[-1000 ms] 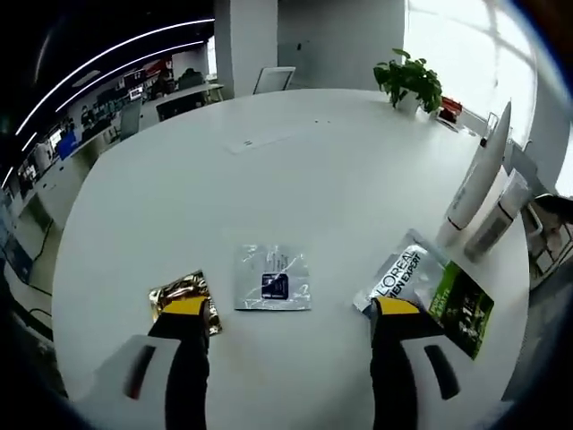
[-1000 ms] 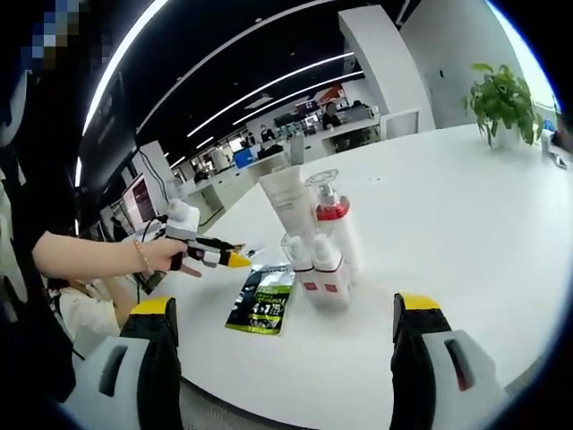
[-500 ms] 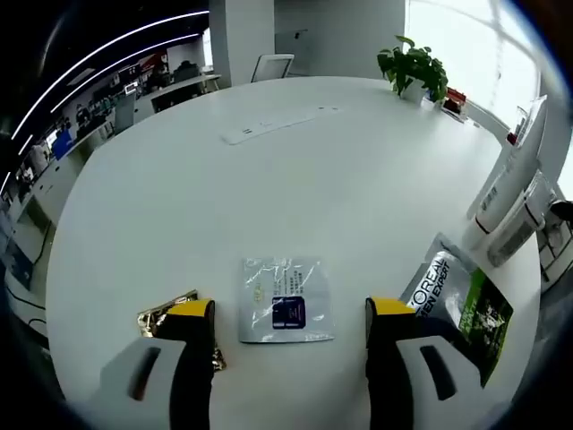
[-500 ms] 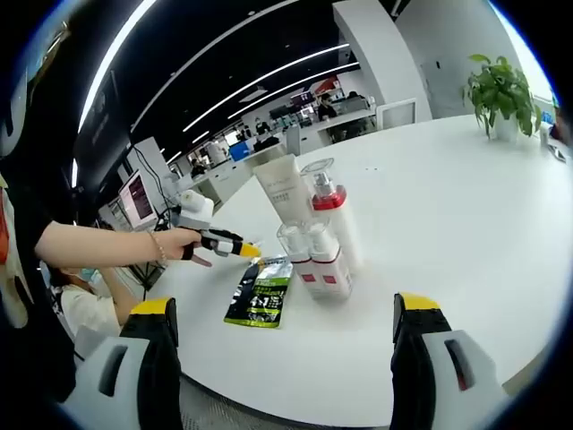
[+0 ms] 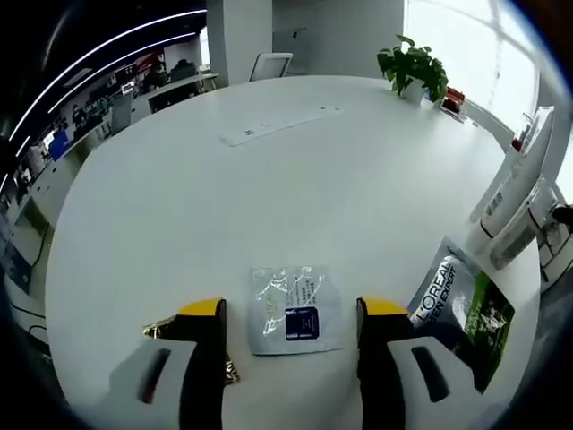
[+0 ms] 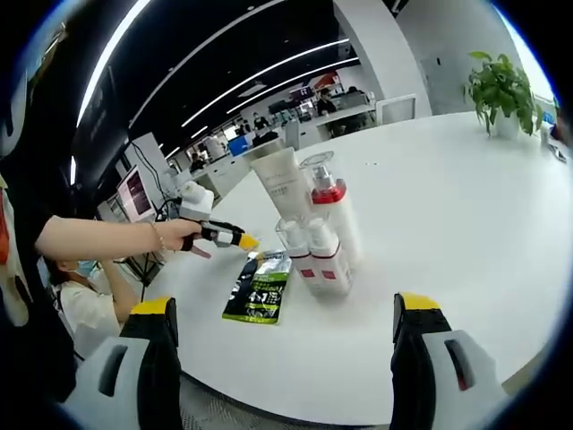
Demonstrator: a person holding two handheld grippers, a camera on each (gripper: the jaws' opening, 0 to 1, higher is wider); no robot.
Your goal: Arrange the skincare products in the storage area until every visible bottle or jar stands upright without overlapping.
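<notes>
A clear sachet with a dark blue label [image 5: 294, 288] lies flat on the white table [image 5: 269, 197], between the two jaws of my open left gripper [image 5: 292, 309]. A gold sachet [image 5: 159, 328] peeks out beside the left jaw. To the right lies a silver-and-green sachet [image 5: 461, 305], which also shows as the green sachet [image 6: 260, 287]. An upright white tube [image 6: 285, 184], a pump bottle with a red collar [image 6: 331, 210] and two small clear-capped bottles [image 6: 320, 258] stand close together. My right gripper [image 6: 285, 309] hangs open, well short of them.
A person's hand holds the left gripper [image 6: 219, 235] beyond the green sachet. A potted plant [image 5: 412, 67] and a white power strip [image 5: 269, 128] sit on the far side of the table. The tube and bottles [image 5: 512, 202] stand near the right table edge.
The left gripper has moved over so the clear sachet now lies between its jaws, which stand slightly closer together. In the right gripper view it has advanced toward the sachets. The bottles have not moved.
</notes>
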